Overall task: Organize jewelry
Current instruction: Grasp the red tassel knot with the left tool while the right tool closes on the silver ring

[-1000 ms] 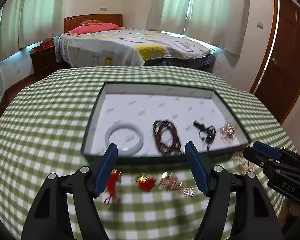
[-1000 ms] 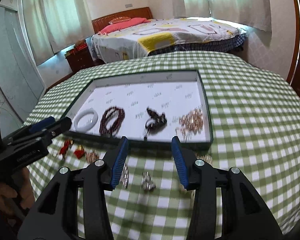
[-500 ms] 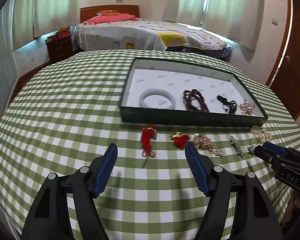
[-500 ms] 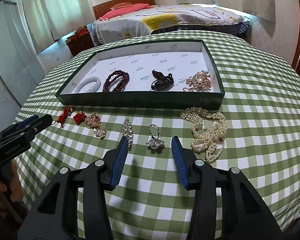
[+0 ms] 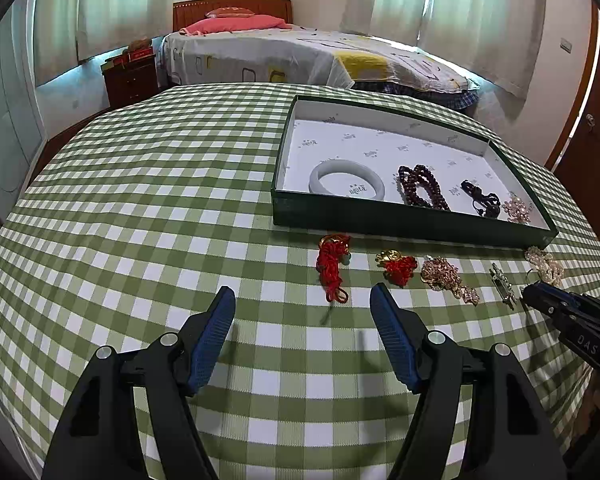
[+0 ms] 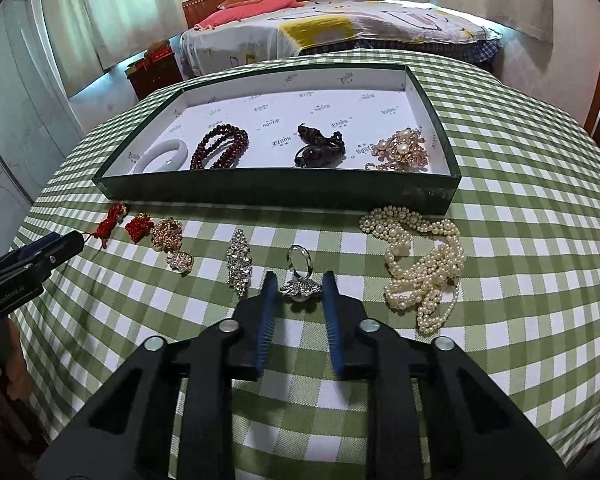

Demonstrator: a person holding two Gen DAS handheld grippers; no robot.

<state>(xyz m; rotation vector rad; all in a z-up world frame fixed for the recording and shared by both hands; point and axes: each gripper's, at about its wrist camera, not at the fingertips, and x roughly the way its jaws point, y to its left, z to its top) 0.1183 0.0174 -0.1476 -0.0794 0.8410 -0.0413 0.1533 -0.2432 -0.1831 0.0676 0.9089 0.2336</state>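
Note:
A silver ring with a flower head lies on the checked cloth, and my right gripper is closing on it, both pads touching the flower head. A crystal clip lies left of the ring and a pearl necklace to its right. My left gripper hangs open over the cloth, nothing between its fingers, just short of a red knotted cord. The green box holds a white bangle, dark red beads, a black piece and a gold pearl brooch.
A red and gold charm and a gold brooch lie in the row before the box. The right gripper shows at the right edge. A bed, a nightstand and a wooden door stand behind.
The right jaws have narrowed from wide apart onto the ring and sunk toward the cloth. The left gripper has drawn back from the box and to the left, still open.

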